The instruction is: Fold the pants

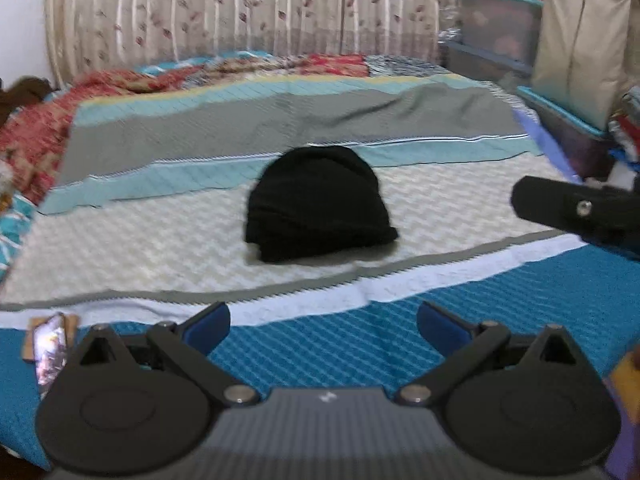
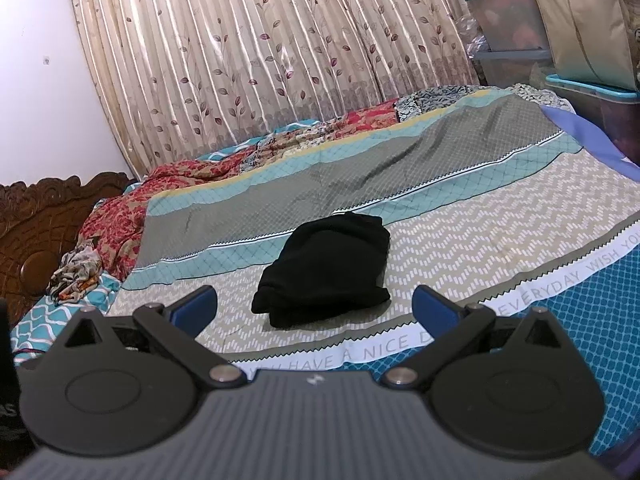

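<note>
Black pants (image 1: 318, 204) lie in a compact folded bundle on the zigzag band of the bedspread (image 1: 132, 240). They also show in the right wrist view (image 2: 326, 270). My left gripper (image 1: 324, 328) is open and empty, held above the blue part of the spread, short of the bundle. My right gripper (image 2: 314, 308) is open and empty, also short of the bundle. The right gripper's body shows at the right edge of the left wrist view (image 1: 580, 212).
A red patterned quilt (image 2: 120, 216) is bunched at the bed's far left by a carved headboard (image 2: 36, 232). Plastic storage bins (image 2: 508, 28) and a beige bag (image 1: 580, 48) stand at the right. A phone (image 1: 50, 348) lies at the near left. A curtain (image 2: 260, 60) hangs behind.
</note>
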{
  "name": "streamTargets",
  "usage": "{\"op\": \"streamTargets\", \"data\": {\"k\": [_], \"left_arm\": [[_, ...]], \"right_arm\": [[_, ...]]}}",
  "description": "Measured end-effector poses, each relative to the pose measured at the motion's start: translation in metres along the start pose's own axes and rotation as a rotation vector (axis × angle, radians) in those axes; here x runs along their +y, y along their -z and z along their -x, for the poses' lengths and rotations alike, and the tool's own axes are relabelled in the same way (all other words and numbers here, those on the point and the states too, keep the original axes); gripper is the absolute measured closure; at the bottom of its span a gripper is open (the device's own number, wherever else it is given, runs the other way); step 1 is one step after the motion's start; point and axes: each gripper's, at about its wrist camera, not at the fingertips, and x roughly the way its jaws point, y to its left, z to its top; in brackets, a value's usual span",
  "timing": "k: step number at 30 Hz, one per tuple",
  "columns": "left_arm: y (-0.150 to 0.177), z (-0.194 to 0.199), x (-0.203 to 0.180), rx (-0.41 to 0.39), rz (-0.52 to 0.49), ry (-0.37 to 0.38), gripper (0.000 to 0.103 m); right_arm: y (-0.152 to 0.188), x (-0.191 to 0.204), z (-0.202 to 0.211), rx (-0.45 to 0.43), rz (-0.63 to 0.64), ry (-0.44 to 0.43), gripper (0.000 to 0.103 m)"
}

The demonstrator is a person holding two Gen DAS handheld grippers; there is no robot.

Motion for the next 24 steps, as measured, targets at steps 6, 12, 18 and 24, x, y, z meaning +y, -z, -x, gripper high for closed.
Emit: {"op": "streamTargets", "data": {"k": [6,12,18,24], "left_arm": [[0.005,-0.007,-0.008,0.004,-0.037,-0.090,0.000],[0.008,-0.013,-0.003,0.026,-0.039,-0.133,0.000],[0.011,-0.018,0.003,0.055,-0.030,-0.154,0.000],[0.014,-0.023,0.004,0.102,-0.004,-0.101,0.000]], "right_arm": [[0.001,-0.002,0.001,-0.003,-0.010,0.008,0.000],[0.002,-0.001,0.001,0.003,-0.007,0.005,0.000],[0.004,0.000,0.000,0.009,-0.009,0.006,0.000],[0.006,0.003,-0.002,0.016,-0.007,0.007,0.000]]}}
